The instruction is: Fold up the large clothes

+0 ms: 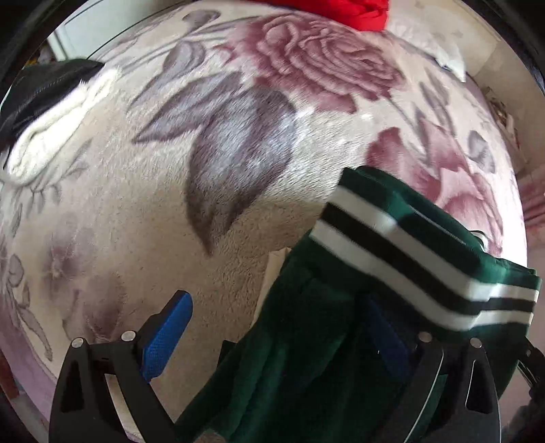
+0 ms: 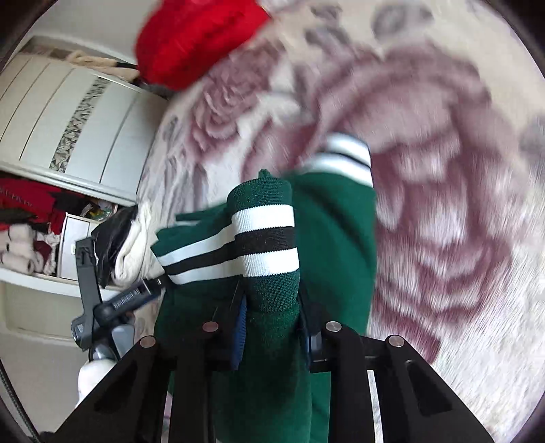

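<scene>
A dark green garment (image 1: 306,340) with a white-and-black striped ribbed band (image 1: 391,245) hangs over the floral blanket (image 1: 170,238). My left gripper (image 1: 276,303) stands wide open. Its left blue pad (image 1: 167,337) is bare, and the green cloth drapes over and hides the right finger. In the right wrist view my right gripper (image 2: 272,323) is shut on a bunched fold of the green garment (image 2: 272,357), just below its striped band (image 2: 262,245). The cloth rises upright from the jaws. The left hand-held gripper's body (image 2: 102,300) shows at the left.
A red garment (image 1: 340,10) (image 2: 197,41) lies at the blanket's far end. A white-and-black garment (image 1: 51,119) (image 2: 126,245) lies near the bed edge. A white wardrobe (image 2: 68,119) and a shelf of clothes (image 2: 27,221) stand beyond. The blanket (image 2: 442,170) spreads to the right.
</scene>
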